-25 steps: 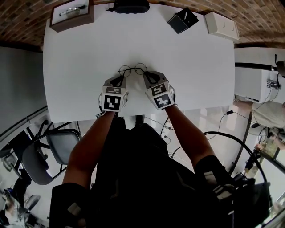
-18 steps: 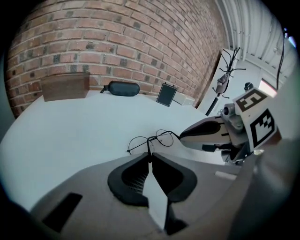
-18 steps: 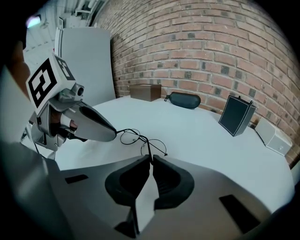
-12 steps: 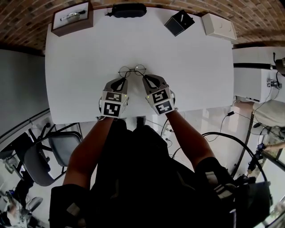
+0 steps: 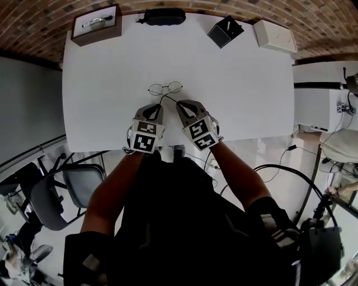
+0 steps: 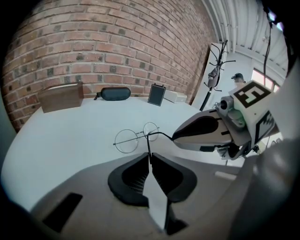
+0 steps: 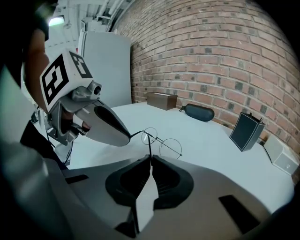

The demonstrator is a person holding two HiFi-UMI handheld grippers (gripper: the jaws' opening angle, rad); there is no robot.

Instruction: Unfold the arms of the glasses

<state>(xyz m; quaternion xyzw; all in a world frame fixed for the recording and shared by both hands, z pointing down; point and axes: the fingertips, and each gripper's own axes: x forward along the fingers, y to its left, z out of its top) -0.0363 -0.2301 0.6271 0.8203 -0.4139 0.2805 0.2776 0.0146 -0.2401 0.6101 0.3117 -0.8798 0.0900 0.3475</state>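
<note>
Thin wire glasses [image 5: 165, 88] with round lenses hang over the middle of the white table [image 5: 251, 89]. One thin arm runs back from the frame to each gripper. My left gripper [image 5: 155, 106] is shut on the tip of one arm. In the left gripper view that arm stands pinched between the left gripper's [image 6: 150, 157] black pads, with the glasses [image 6: 133, 138] just beyond. My right gripper [image 5: 180, 104] is closing on the other arm. The right gripper view shows that wire between the right gripper's [image 7: 150, 158] pads, the glasses [image 7: 164, 143] ahead and the left gripper [image 7: 127, 137] beside them.
Along the table's far edge stand a brown wooden box [image 5: 96, 23], a black glasses case [image 5: 164, 15], a small black box [image 5: 225, 31] and a white box [image 5: 276, 33]. An office chair [image 5: 53, 195] stands left of the person. Cables lie on the floor at the right.
Both grippers have drawn back from the lenses toward the table's near edge and risen a little. Their tips now sit closer together, with the two arms stretched out behind the frame.
</note>
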